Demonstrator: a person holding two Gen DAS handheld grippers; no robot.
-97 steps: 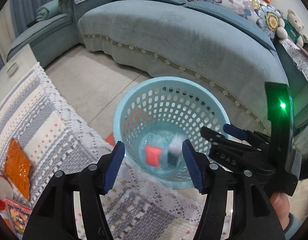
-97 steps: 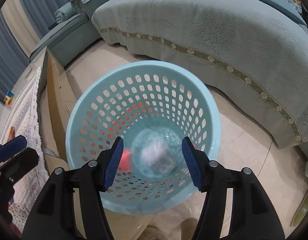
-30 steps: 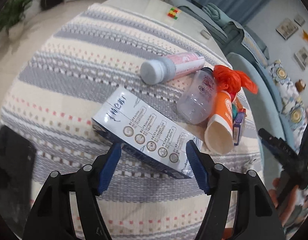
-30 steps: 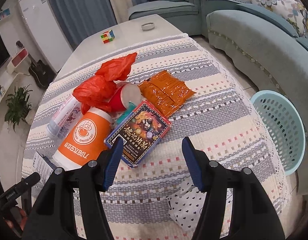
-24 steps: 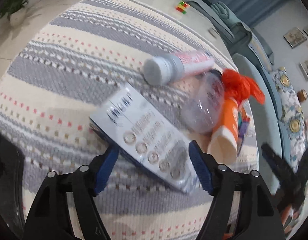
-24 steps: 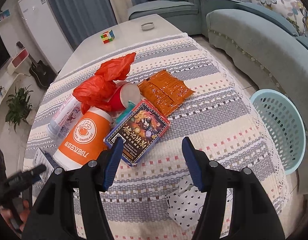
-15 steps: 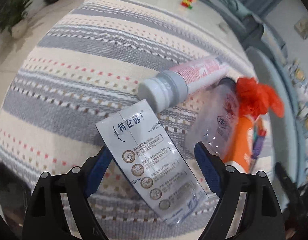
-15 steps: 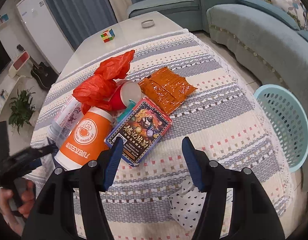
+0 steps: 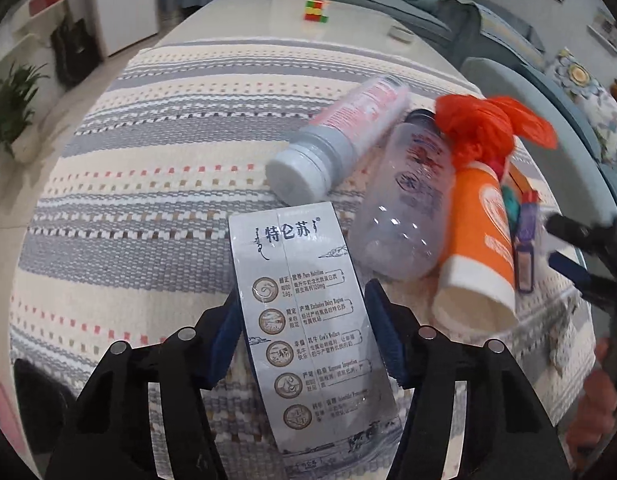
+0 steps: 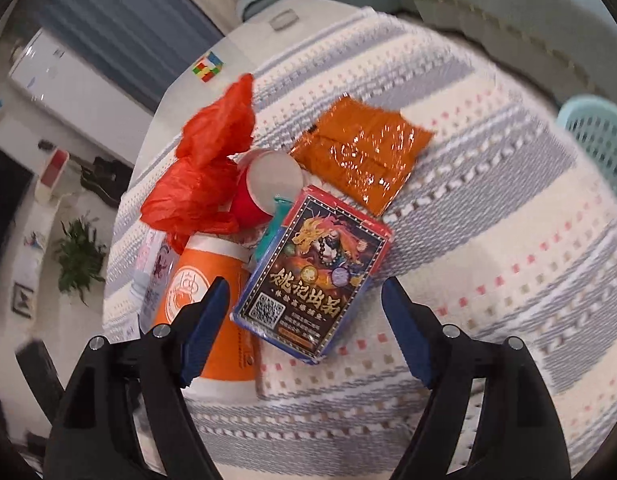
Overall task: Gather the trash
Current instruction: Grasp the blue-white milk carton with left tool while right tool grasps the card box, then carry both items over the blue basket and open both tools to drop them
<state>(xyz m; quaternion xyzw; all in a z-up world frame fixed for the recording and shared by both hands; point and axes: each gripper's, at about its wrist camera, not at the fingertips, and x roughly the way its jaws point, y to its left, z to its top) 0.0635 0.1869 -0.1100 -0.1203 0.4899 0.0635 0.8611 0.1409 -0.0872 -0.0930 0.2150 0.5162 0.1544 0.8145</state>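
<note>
A grey-white milk carton [image 9: 304,312] lies on the striped tablecloth [image 9: 148,184]. My left gripper [image 9: 304,292] straddles it and its jaws are closing, the blue pads touching both long sides. Beside it lie a pink bottle with a grey cap [image 9: 340,140], a clear bottle [image 9: 404,208] and an orange paper cup [image 9: 480,248]. My right gripper [image 10: 304,284] hovers over a dark printed card box [image 10: 316,272], jaws opening, pads clear of it. A red plastic bag [image 10: 204,168], a red cup [image 10: 264,188] and an orange snack packet [image 10: 364,152] lie behind the box.
A light-blue perforated basket [image 10: 596,136] stands on the floor past the table's right edge. A colour cube [image 10: 206,67] sits on the bare far tabletop. A teal sofa [image 9: 428,4] runs behind the table. A potted plant [image 10: 78,260] stands on the floor at left.
Both grippers left the basket and came to the table. My left gripper turned in line with the milk carton, widened, then narrowed onto it. The right one dropped closer to the card box and spread wider.
</note>
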